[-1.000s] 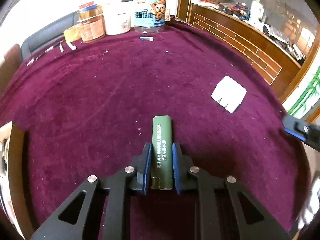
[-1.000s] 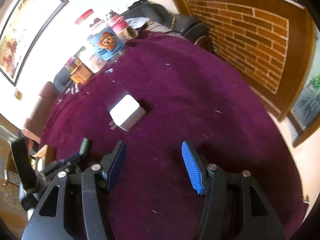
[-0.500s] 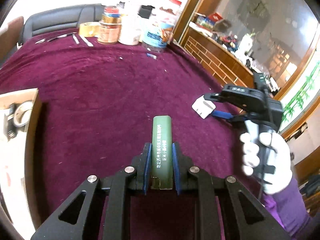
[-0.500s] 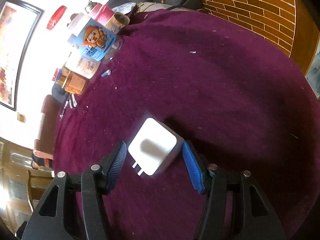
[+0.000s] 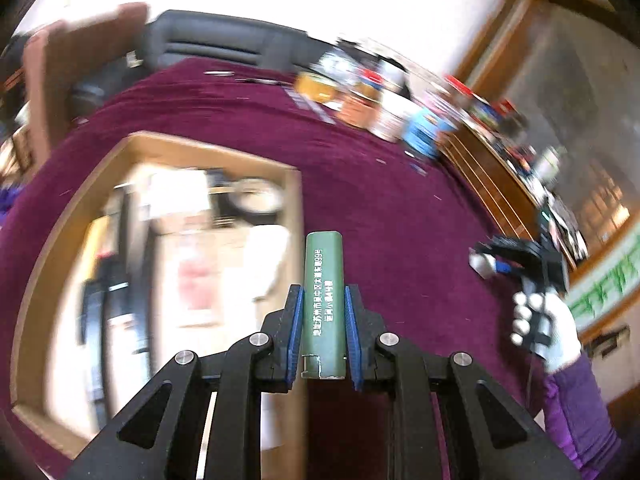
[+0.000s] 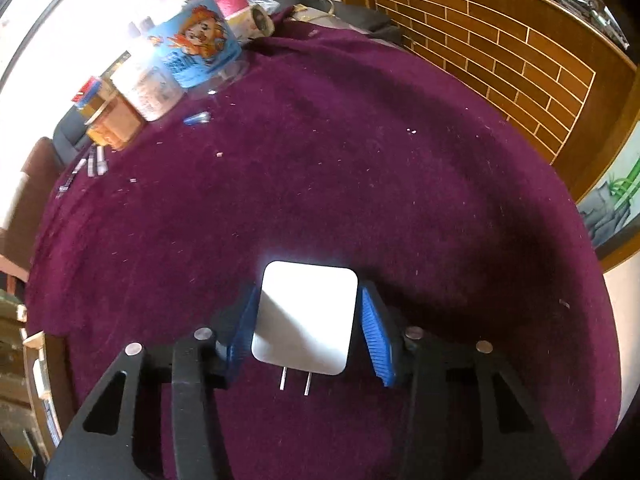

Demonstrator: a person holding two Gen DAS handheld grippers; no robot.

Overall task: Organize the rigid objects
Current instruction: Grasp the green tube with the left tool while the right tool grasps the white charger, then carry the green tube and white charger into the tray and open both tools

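Left gripper (image 5: 323,330): both blue ribbed pads (image 5: 296,332) press flat against the sides of a dark green, flat-sided stick with white printed lettering (image 5: 323,304). The stick is clamped along its lower half and projects straight forward past the fingertips. It is carried above the maroon velvet-like tablecloth (image 5: 392,216), just beside the right wall of a shallow light-wood tray (image 5: 295,204). The tray's contents are motion-blurred; only pale and dark shapes can be made out, none identifiable.

Right gripper (image 6: 306,322): the blue pads (image 6: 374,340) stand on either side of a white square plug-in charger with two metal prongs (image 6: 306,318). The left pad sits against the charger's side; the right pad touches near the charger's upper corner, with a narrow dark gap lower down. Whether the grip is firm cannot be told. The charger is over the tablecloth, prongs pointing back toward the camera; whether it rests on the cloth cannot be told.

Surroundings: a cluster of jars stands at the far edge of the table, including a clear jar with a blue cartoon label (image 6: 196,54) and an orange-filled jar (image 6: 116,124). A small blue capsule-shaped item (image 6: 196,118) lies on the cloth near them. In the left wrist view, a white-gloved hand (image 5: 546,328) with a purple sleeve holds the right gripper's handle.
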